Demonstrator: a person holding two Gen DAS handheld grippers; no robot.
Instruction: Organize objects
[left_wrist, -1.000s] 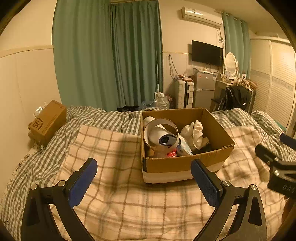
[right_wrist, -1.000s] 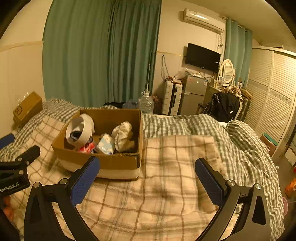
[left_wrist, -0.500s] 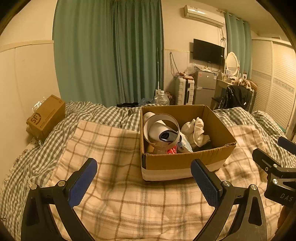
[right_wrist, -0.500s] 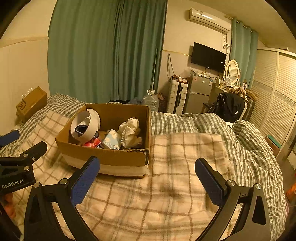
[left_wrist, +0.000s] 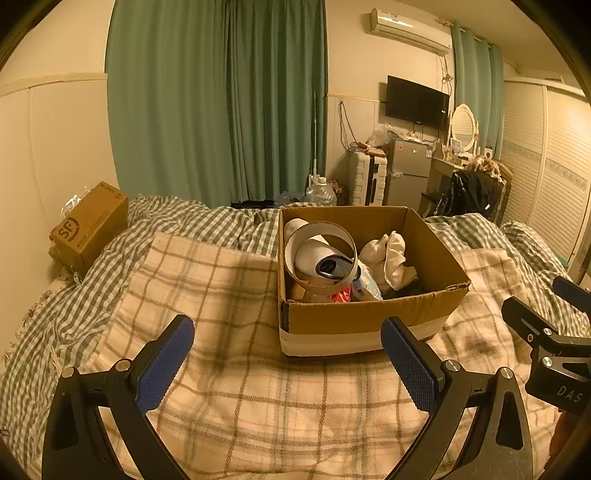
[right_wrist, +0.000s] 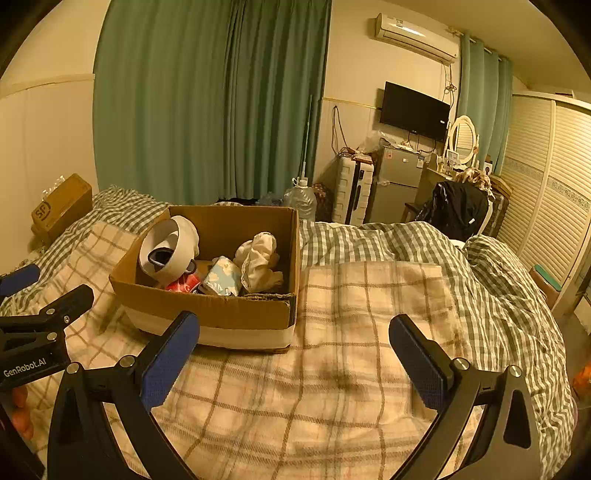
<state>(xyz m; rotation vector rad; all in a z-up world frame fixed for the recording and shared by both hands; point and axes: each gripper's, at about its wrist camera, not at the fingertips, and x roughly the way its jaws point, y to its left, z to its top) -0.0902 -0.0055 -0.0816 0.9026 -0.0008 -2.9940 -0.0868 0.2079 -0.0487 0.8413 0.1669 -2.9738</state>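
An open cardboard box (left_wrist: 369, 317) (right_wrist: 207, 306) sits on a plaid blanket (left_wrist: 229, 332) (right_wrist: 362, 332) on the bed. In it lie a wide white ring (left_wrist: 321, 258) (right_wrist: 168, 251) with a rolled white-and-blue thing inside, a cream cloth bundle (left_wrist: 391, 258) (right_wrist: 258, 262), a pale blue packet (right_wrist: 221, 277) and a red item (right_wrist: 181, 284). My left gripper (left_wrist: 288, 354) is open and empty, just short of the box's near wall. My right gripper (right_wrist: 295, 354) is open and empty, over the blanket by the box's right front corner.
A brown parcel box (left_wrist: 88, 225) rests at the bed's left edge by the wall. A checked duvet (right_wrist: 461, 266) covers the bed around the blanket. Beyond the bed stand a water jug (right_wrist: 301, 201), a small fridge (right_wrist: 395, 184) and a wardrobe (right_wrist: 546, 184).
Both grippers have risen and drawn back slightly, so the box sits a little lower in both views. The jaws stay open and the box's contents have not moved.
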